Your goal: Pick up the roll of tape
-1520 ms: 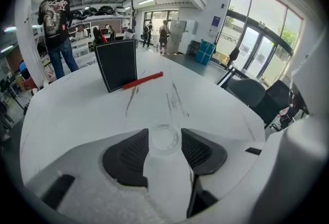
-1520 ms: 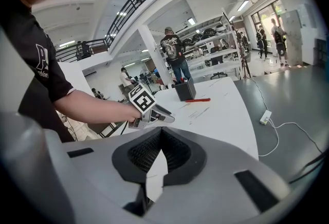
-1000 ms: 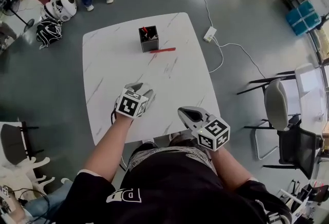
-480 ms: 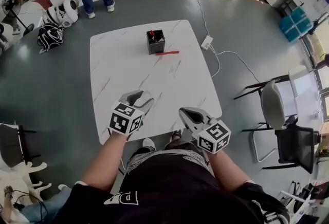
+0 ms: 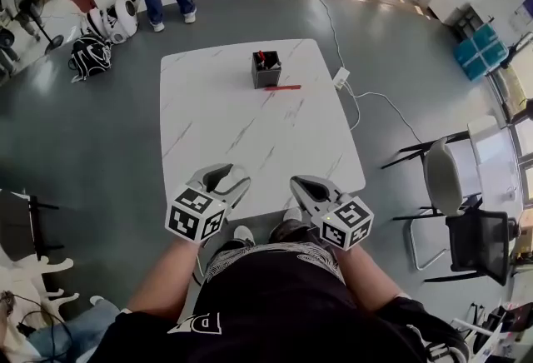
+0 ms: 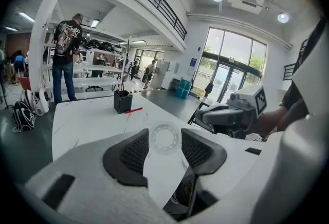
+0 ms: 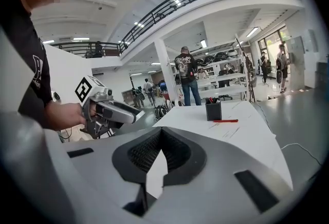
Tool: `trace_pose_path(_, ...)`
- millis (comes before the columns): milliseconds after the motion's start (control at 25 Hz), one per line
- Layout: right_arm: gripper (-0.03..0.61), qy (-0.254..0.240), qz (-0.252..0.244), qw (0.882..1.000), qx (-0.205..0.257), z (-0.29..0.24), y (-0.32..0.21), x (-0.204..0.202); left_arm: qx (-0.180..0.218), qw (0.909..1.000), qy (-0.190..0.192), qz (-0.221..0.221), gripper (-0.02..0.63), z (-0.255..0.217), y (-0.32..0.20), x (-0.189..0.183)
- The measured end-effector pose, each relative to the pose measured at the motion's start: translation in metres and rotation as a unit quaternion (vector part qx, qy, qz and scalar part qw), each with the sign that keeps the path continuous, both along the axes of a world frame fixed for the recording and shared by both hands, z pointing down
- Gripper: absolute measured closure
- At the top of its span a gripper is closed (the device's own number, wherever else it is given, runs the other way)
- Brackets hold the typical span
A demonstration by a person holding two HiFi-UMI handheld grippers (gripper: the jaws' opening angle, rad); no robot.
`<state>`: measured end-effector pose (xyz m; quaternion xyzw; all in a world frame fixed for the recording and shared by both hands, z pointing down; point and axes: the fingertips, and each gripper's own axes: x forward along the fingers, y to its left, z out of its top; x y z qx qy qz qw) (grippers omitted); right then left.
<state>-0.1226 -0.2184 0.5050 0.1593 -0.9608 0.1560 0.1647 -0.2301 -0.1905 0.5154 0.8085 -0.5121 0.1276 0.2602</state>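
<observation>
The left gripper (image 5: pixel 229 175) clamps its jaws on either side of the clear roll of tape (image 6: pixel 164 138), holding it above the desk (image 5: pixel 216 120) near its 7 o'clock corner, so the pickup looks done, while the right gripper (image 5: pixel 298 183), jaws closed and empty, hangs spare at 5 o'clock.

The small roll of clear translucent tape (image 6: pixel 165 138) is a flat ring with a round open core and a pale, frosted band around it. It stands on edge with its round face turned straight back along the left claw (image 6: pixel 165 133). It sits high up near the tips, wedged between the 2 dark ribbed pads (image 6: pixel 134 152), its rim touching 1 on each side. Held there, it hangs clear above the near end of the white marbled surface (image 6: pixel 92 115). The head view does not show it.
</observation>
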Motion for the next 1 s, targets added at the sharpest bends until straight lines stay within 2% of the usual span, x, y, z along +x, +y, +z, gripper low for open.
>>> trace_pose_path(240, 0.574, -0.006, -0.027, 1.000, 0.009, -0.011, 0.003, -0.010, 0.012, 0.9999, -0.003, -0.011, 0.405, -0.012, 0.022, -0.004)
trace_pose_path(480, 0.574, -0.002, -0.072, 0.997, 0.036, -0.023, 0.013, -0.001, 0.024, 0.9989, 0.005, -0.041, 0.405, -0.022, 0.035, 0.015)
trace_pose_path(720, 0.574, -0.006, -0.095, 0.995, 0.037, -0.037, 0.020, 0.032, 0.030, 0.9972, 0.009, -0.068, 0.405, -0.032, 0.044, 0.049)
trace_pose_path(1000, 0.574, -0.016, -0.113, 0.992, 0.048, -0.052, 0.035, 0.089, 0.046, 0.9943, 0.000, -0.096, 0.405, -0.049, 0.055, 0.100)
